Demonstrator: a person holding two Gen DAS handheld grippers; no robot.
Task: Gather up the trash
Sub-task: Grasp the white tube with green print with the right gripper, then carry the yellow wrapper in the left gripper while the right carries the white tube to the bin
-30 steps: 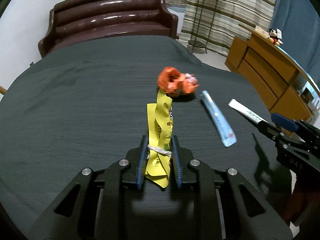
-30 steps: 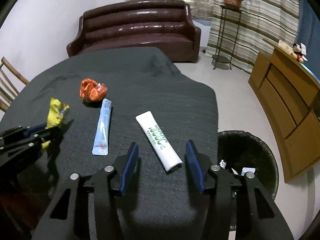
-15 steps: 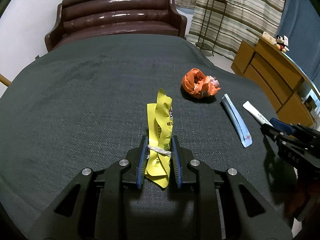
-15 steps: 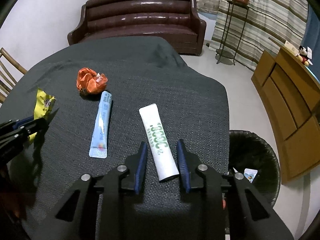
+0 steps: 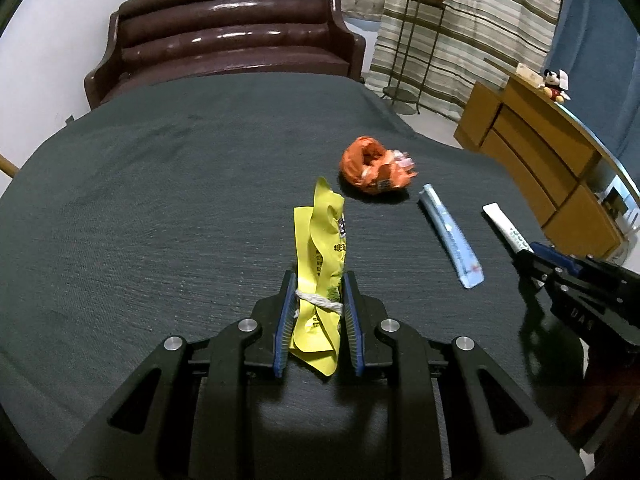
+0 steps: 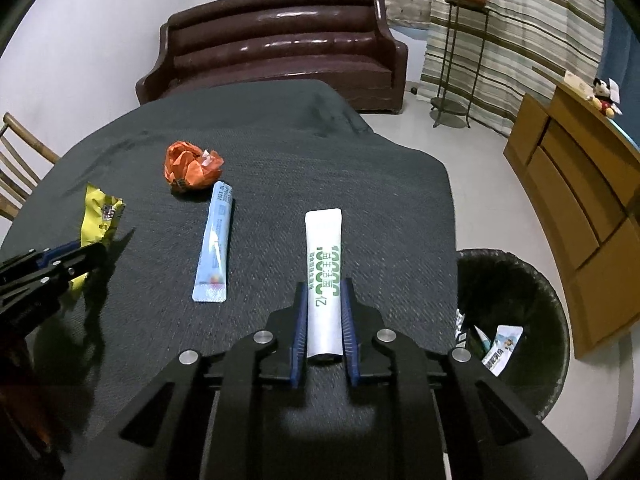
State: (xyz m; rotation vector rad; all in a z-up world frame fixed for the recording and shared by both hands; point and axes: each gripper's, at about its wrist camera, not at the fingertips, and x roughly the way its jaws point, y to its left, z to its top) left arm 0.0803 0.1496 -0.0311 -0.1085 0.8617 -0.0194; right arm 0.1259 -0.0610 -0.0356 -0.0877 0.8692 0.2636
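My left gripper [image 5: 319, 308] is shut on a yellow wrapper [image 5: 322, 248] tied with a white band, held over the dark table [image 5: 160, 184]. My right gripper [image 6: 324, 312] is shut on a white tube [image 6: 324, 264] with green print. A crumpled orange wrapper [image 5: 372, 166] and a light blue sachet [image 5: 450, 236] lie on the table between the grippers; both also show in the right wrist view, the orange wrapper [image 6: 191, 166] and the sachet [image 6: 215, 240]. A black trash bin [image 6: 516, 320] stands on the floor to the right of the table.
A brown sofa [image 5: 224, 44] stands behind the table. A wooden cabinet [image 6: 580, 184] is at the right with a toy on top. A metal plant stand [image 6: 452, 60] is by the striped curtain. A wooden chair [image 6: 16, 160] is at the left edge.
My right gripper has closed on the white tube, which it straddled open a second ago. My left gripper keeps the yellow wrapper; its view shifted sideways and back.
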